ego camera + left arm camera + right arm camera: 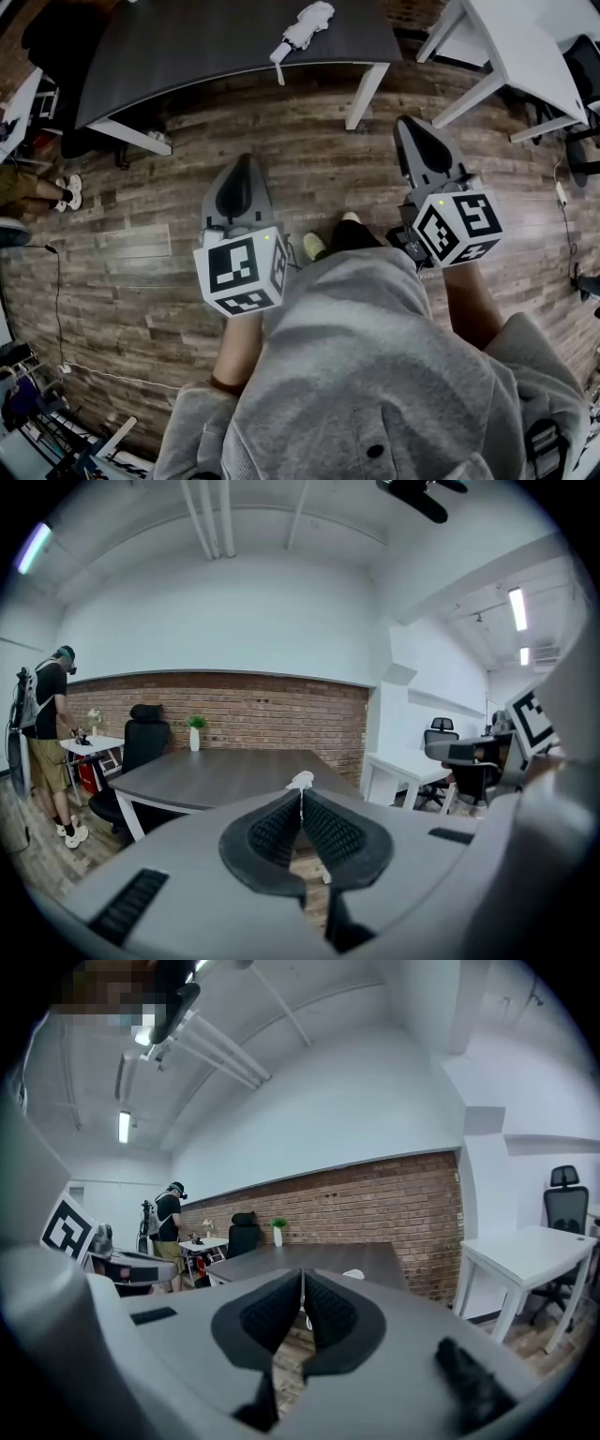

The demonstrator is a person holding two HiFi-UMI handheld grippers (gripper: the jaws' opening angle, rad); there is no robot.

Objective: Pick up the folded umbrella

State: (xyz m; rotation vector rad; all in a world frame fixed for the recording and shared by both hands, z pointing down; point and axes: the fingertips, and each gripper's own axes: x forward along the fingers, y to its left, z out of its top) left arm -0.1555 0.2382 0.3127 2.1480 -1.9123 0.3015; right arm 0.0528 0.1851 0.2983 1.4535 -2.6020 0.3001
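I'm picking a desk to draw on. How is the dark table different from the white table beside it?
The dark table has a dark grey top; the white table has a white top. The dark table carries the folded umbrella near its edge; the white table's visible part shows none. Both have white legs.

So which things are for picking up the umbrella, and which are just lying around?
For the job:
- folded umbrella
- dark table it lies on
- left gripper and right gripper, both with jaws shut and empty

Just lying about:
- white table
- black office chair
- potted plant
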